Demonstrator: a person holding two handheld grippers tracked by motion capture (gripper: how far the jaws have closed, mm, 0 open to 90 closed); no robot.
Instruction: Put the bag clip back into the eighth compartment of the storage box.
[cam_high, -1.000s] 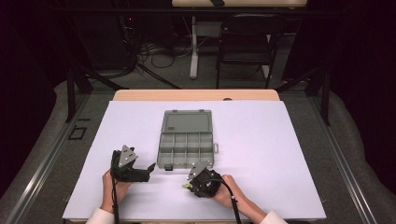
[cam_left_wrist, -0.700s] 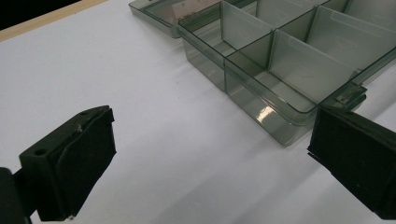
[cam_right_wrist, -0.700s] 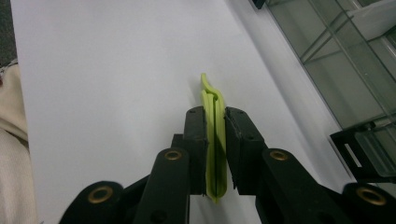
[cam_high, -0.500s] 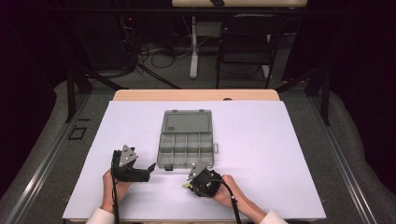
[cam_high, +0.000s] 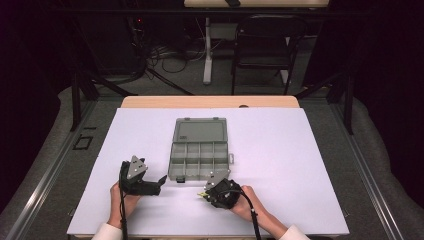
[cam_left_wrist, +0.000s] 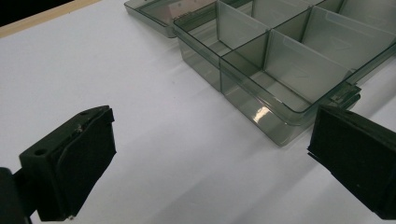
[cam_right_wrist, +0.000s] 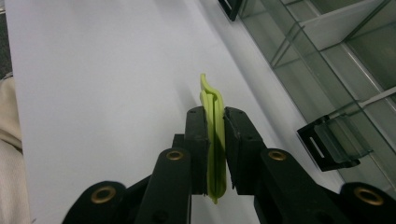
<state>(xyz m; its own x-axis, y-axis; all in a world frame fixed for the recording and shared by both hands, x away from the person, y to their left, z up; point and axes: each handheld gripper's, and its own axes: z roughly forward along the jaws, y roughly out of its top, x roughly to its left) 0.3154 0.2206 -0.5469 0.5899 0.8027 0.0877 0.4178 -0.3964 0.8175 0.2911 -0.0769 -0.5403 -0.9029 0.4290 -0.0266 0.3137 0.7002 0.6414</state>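
Nearest us, our right hand-held gripper (cam_right_wrist: 215, 154) clenches a thin yellow-green clip (cam_right_wrist: 212, 140) just above the white surface (cam_high: 300, 165), our left hand-held gripper (cam_left_wrist: 210, 154) gapes empty, and next we judge it goes into the open compartment box (cam_high: 199, 159) beyond.

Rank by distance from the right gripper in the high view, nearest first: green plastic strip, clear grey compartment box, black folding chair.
1. Green plastic strip: clamped in the right gripper.
2. Clear grey compartment box: just beyond it, mid-table.
3. Black folding chair: on the floor past the table's far edge.
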